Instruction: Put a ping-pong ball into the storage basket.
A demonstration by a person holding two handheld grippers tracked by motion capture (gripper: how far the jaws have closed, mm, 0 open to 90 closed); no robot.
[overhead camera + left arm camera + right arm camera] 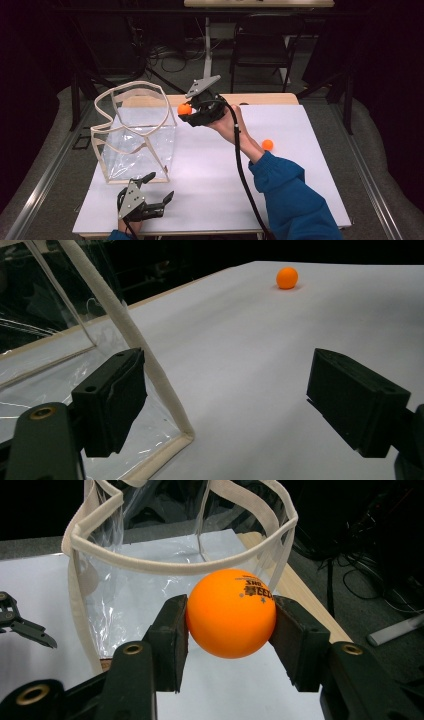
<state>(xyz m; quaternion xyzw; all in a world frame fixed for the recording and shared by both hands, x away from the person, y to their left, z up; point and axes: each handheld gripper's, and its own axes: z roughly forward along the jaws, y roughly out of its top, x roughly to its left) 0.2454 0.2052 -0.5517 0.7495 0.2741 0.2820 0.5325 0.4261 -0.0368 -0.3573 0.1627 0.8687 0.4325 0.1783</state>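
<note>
Nearest the high camera, at the tabletop's front edge, the left hand-held gripper lay low with its jaws spread and nothing between them. In the left gripper view one of those jaws stood just beside the near bottom corner of the clear bag, close to the white trim that edged it, while the other jaw hung over bare white tabletop. The bag stood upright on the left part of the tabletop, its mouth open at the top and its rim wavy.

The right hand-held gripper was raised at the far side of the tabletop, just beside the bag's upper right rim. Its jaws pinched an orange ball, one pad pressed on each side, with dark lettering showing on the ball's top. In the right gripper view the ball sat in front of the bag's open mouth. A blue sleeve covered the right forearm.

A second orange ball rested on the tabletop to the right, well apart from the bag.
</note>
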